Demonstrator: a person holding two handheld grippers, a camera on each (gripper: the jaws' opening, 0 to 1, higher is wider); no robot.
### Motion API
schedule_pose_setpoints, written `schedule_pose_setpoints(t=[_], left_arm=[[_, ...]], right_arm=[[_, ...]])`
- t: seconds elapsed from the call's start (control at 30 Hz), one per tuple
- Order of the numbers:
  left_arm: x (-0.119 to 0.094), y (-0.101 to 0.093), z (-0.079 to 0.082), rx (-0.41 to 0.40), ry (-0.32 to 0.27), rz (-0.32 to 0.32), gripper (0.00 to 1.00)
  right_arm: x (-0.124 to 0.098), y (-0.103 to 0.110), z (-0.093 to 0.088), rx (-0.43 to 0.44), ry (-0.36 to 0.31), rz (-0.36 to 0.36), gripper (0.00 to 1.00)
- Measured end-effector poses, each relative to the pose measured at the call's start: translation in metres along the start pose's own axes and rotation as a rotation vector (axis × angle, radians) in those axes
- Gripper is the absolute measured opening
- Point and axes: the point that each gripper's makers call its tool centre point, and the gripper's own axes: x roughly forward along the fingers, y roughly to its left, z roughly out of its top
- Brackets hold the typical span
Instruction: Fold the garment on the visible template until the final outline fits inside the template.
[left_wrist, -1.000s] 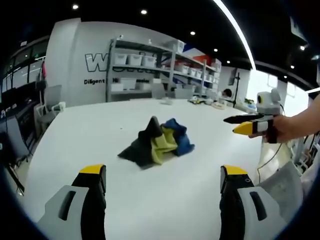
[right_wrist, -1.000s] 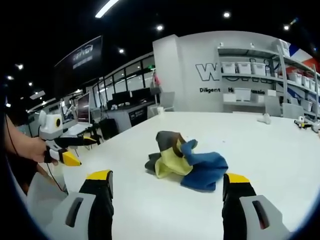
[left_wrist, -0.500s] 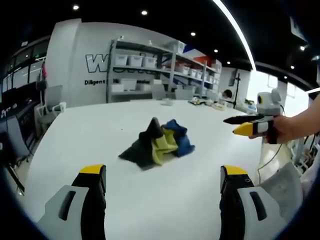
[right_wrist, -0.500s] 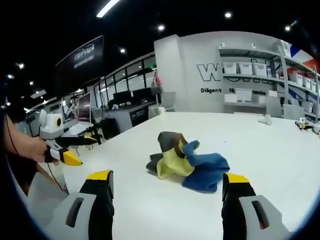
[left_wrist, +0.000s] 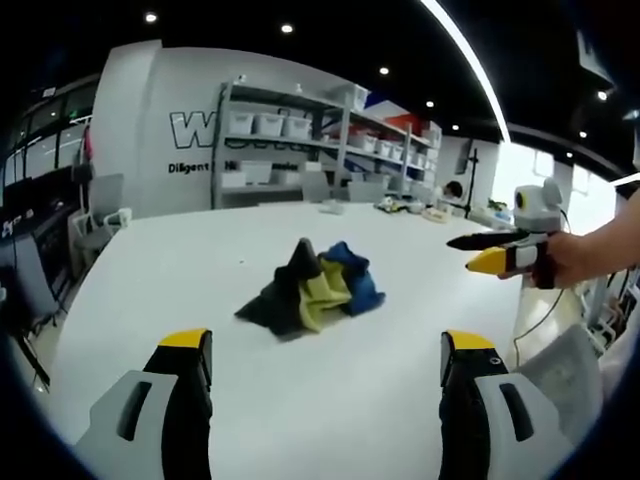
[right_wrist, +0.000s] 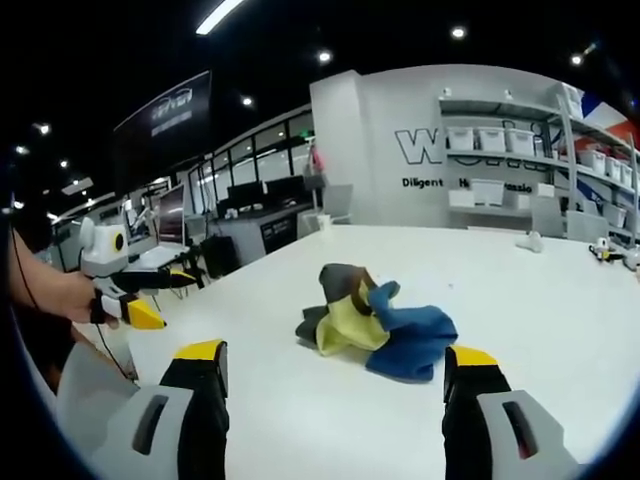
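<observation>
Table (left_wrist: 150, 290) surface, broad and white, takes up most of both views, and no template outline can be made out on it. Behind it a grey wall (left_wrist: 130, 120) is seen with metal shelves (left_wrist: 300, 125) carrying pale bins.

Near the middle of the table the garment (left_wrist: 312, 288) lies crumpled in a heap of dark grey, yellow and blue folds, peaked at the top; in the right gripper view it is seen as garment (right_wrist: 378, 322) with the blue part nearest that side.

The left gripper (left_wrist: 325, 375) is held low and short of the heap, its jaws spread wide with nothing between them. The right gripper (right_wrist: 335, 385) is likewise held apart from the cloth, jaws wide and empty. Each is also seen from the other side, held in a hand (left_wrist: 570, 255) well off to the side of the table.

The task is judged to be at its very start: nothing has been spread or folded. The next move is judged to call for the heap to be approached, an edge or corner to be found and pinched, and the cloth to be pulled flat before any fold is made.

On the wall, large letters beginning "W" are cut off by the shelves; beneath them the word "Diligent" can be read, the rest being hidden.
</observation>
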Motion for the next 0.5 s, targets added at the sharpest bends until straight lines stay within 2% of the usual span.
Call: schedule_pose_setpoints(t=[0.5], left_arm=[[-0.013, -0.007, 0.002, 0.032, -0.006, -0.049, 0.95]], right_arm=[[-0.02, 0.015, -0.002, -0.005, -0.004, -0.039, 0.84]])
